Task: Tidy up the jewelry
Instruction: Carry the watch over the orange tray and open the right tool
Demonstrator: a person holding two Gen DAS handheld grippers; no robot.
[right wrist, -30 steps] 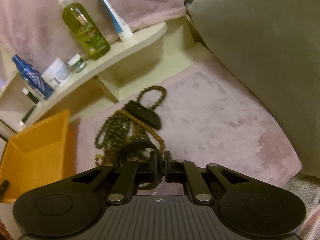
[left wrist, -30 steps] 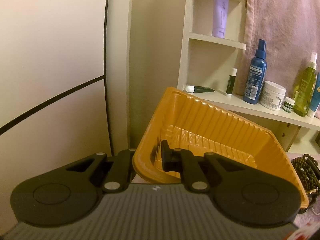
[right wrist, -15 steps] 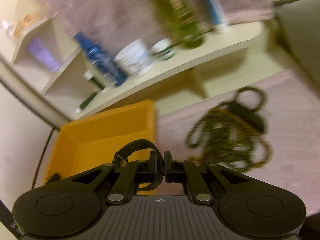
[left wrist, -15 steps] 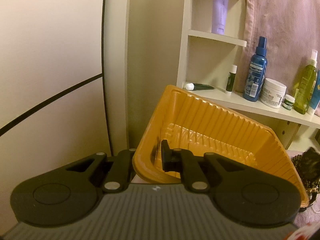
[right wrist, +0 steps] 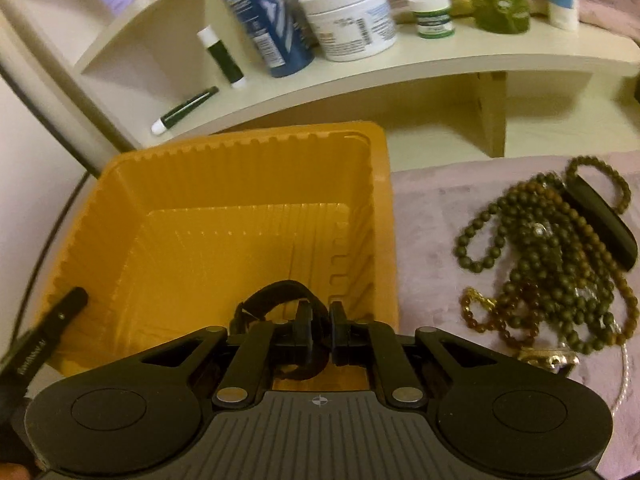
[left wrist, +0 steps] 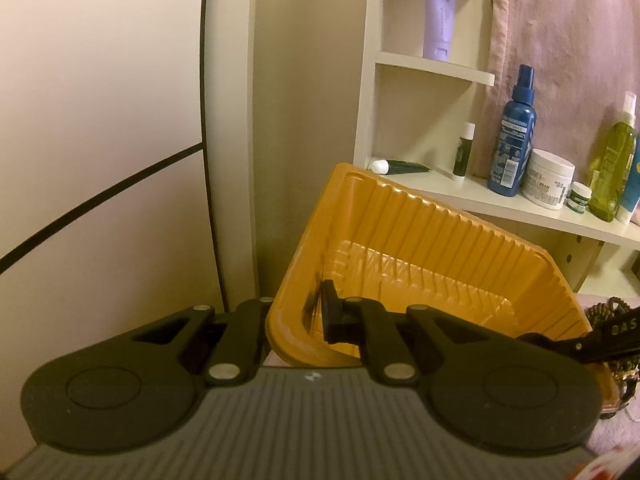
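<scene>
- Presently, right tongs [right wrist: 320, 320] — closed on a black band [right wrist: 276, 294], whose loop sticks out to their left, above the orange tray [right wrist: 224, 184] interior.
- Left tongs [left wrist: 294, 316] — clamped on the tray's near wall [left wrist: 292, 320], one finger inside, one outside.
- Bead necklaces [right wrist: 552, 264] — heaped on the pink cloth [right wrist: 432, 248], right of the tray and apart from both tongs.

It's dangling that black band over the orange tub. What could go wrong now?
The black looped band sits near the ribbed orange plastic tub's right wall, so it might catch the rim when released. The left tool pinches only one tub wall; a bump could tip the tub toward the beaded necklaces.
</scene>
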